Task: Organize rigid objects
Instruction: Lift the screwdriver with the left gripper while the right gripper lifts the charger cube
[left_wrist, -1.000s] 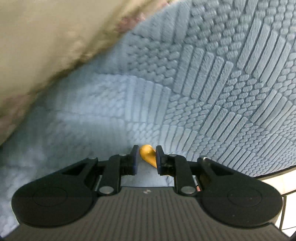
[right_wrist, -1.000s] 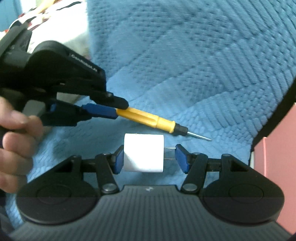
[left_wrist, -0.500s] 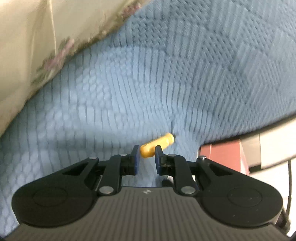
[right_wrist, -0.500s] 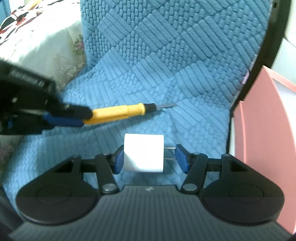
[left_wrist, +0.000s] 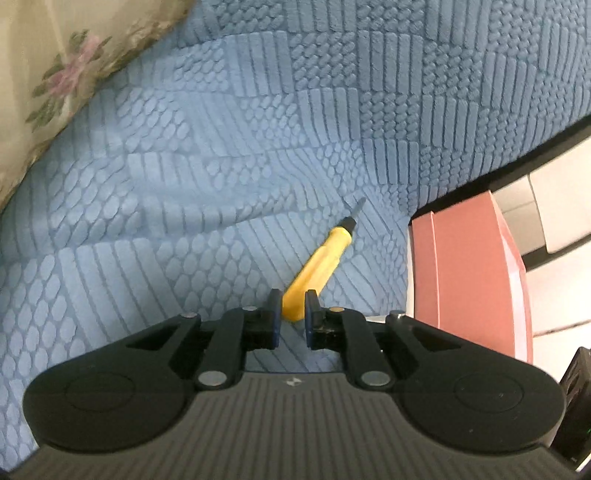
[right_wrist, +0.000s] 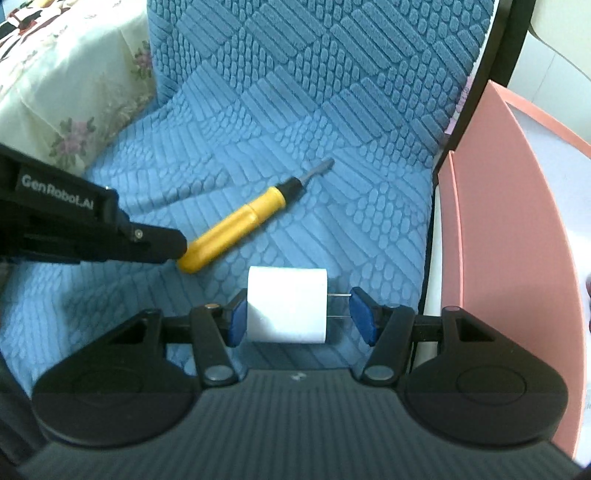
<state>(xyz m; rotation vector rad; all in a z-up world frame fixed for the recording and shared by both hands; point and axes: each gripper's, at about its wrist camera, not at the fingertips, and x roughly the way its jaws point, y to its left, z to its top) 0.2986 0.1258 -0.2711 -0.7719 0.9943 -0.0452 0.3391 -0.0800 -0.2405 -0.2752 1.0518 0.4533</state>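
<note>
A yellow-handled screwdriver (left_wrist: 320, 263) with a black collar and a metal tip points up and to the right over the blue quilted cover (left_wrist: 258, 147). My left gripper (left_wrist: 291, 314) is shut on the butt end of its handle. In the right wrist view the screwdriver (right_wrist: 240, 219) lies low on the cover, with the left gripper's finger (right_wrist: 155, 245) over its end. My right gripper (right_wrist: 297, 314) is shut on a white plug adapter (right_wrist: 287, 304): the left pad touches its body, the right pad meets its two metal prongs.
A pink box (right_wrist: 517, 206) stands at the right, past the cover's black edge; it also shows in the left wrist view (left_wrist: 469, 273). A cream floral sheet (right_wrist: 66, 85) lies to the left, and in the left wrist view (left_wrist: 55, 74).
The left gripper has swung the screwdriver from level and raised to angled up-right and down near the cover. The right gripper has pulled back with the adapter, bringing the pink box into view.
</note>
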